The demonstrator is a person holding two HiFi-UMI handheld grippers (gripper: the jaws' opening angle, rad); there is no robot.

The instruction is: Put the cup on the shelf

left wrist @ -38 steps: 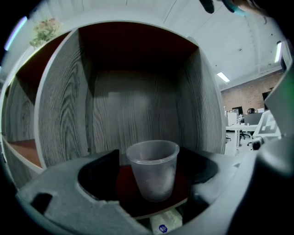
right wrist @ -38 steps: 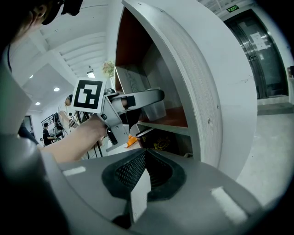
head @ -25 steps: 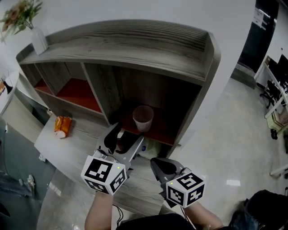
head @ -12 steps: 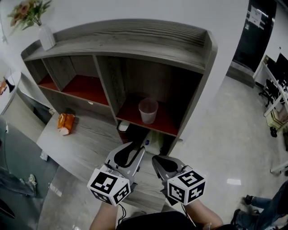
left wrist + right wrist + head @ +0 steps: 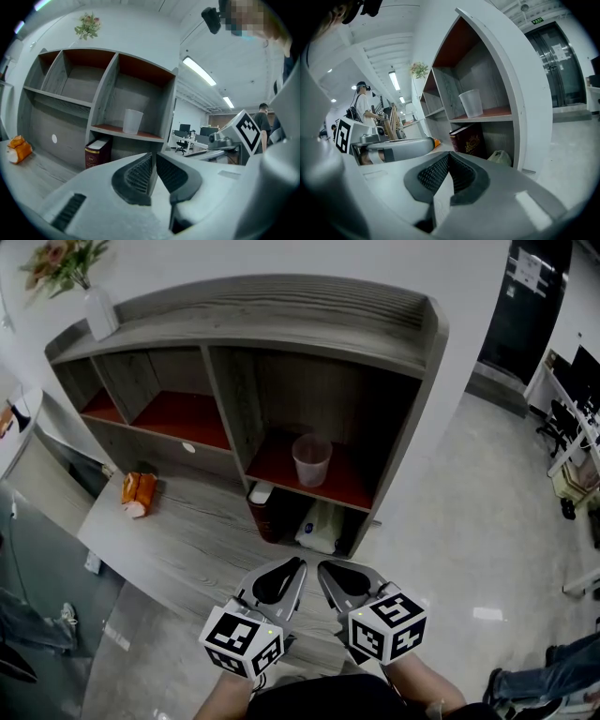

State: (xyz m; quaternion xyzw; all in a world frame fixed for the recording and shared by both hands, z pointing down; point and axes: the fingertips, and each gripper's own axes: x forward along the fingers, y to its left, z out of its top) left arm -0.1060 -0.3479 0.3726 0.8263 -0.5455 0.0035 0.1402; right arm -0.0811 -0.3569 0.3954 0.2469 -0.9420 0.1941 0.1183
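A translucent plastic cup (image 5: 311, 460) stands upright on the red floor of the right compartment of the grey wooden shelf (image 5: 281, 315); both gripper views show the cup (image 5: 132, 121) (image 5: 471, 103) there too. My left gripper (image 5: 299, 562) hangs well in front of the shelf over the desk edge. Its jaws are closing, their tips nearly touching, with nothing between them (image 5: 153, 157). My right gripper (image 5: 321, 566) is beside it, shut and empty (image 5: 448, 157). Neither gripper touches the cup.
Under the cup's compartment stand a dark red book (image 5: 267, 512) and a white bag (image 5: 322, 526). An orange packet (image 5: 139, 493) lies on the desk (image 5: 187, 540) at left. A vase of flowers (image 5: 98, 310) is on the shelf top. A person (image 5: 262, 122) stands in the background.
My left gripper has drawn back from the shelf toward me and its open jaws have come together. The cup stays on the shelf. The right gripper has hardly moved.
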